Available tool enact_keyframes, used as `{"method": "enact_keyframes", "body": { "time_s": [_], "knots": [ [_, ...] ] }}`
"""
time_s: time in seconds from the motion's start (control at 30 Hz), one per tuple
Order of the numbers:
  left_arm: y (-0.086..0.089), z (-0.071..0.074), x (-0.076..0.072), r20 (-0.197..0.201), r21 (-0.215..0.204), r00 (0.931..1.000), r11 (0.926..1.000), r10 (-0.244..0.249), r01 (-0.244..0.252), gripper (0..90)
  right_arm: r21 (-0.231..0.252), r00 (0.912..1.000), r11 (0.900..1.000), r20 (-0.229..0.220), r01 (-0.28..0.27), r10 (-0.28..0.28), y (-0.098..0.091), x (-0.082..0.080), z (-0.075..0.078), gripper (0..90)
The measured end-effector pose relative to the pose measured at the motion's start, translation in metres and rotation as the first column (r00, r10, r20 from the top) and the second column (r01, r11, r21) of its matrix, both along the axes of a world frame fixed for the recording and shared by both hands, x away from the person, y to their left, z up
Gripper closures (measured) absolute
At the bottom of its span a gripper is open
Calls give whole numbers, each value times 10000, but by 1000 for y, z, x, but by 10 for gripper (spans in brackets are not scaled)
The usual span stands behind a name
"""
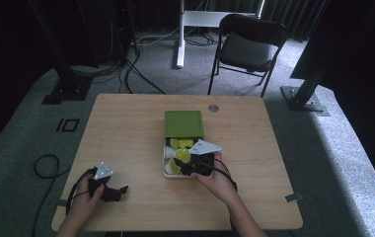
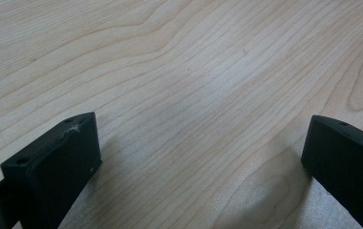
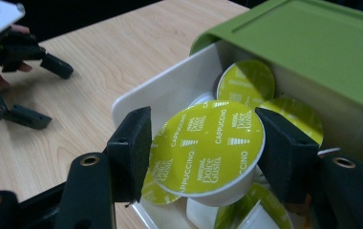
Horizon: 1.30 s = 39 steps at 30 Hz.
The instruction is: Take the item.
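A coffee capsule (image 3: 203,143) with a yellow-green foil top printed "Cappuccino" sits between the pads of my right gripper (image 3: 207,145), which is shut on its rim. It hangs just above an open white box (image 3: 160,90) that holds several more capsules (image 3: 245,81). The box's green lid (image 3: 313,43) is slid back over its far half. In the high view the right gripper (image 1: 185,162) is over the box (image 1: 166,172) at the table's middle. My left gripper (image 1: 120,192) lies on the wood at the front left, open, with bare table between its jaws (image 2: 201,152).
The wooden table (image 1: 126,128) has a round metal grommet (image 1: 213,107) near its far edge. A black folding chair (image 1: 247,47) stands behind it. Black frame posts (image 1: 304,94) flank the table, and a cable (image 1: 45,165) loops on the carpet at the left.
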<state>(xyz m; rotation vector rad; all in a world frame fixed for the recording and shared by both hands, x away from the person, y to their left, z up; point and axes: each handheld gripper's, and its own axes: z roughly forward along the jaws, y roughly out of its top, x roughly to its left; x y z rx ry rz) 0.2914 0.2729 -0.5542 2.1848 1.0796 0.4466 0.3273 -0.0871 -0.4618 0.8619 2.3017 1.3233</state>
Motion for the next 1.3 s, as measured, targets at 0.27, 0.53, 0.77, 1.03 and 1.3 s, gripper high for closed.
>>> {"method": "enact_keyframes", "body": {
  "time_s": [0.27,0.53,0.77,1.03,1.3],
  "knots": [
    [0,0,0,13,-1,10000,10000,-2,2,5,407,9994,9990,306,167,-179,-8,6,17,403],
    [0,0,0,3,19,10000,10000,-12,12,5,666,9950,9959,741,615,-664,-24,13,32,403],
    [0,0,0,20,6,10000,10000,-3,3,5,823,9855,9886,1035,1261,-1344,-41,23,39,403],
    [0,0,0,14,22,10000,10000,-16,16,5,964,9578,9670,1448,2360,-2482,-63,38,38,403],
    [0,0,0,16,23,10000,10000,-17,17,6,1267,9194,9253,1261,3575,-3726,-87,56,25,403]
  ]
}}
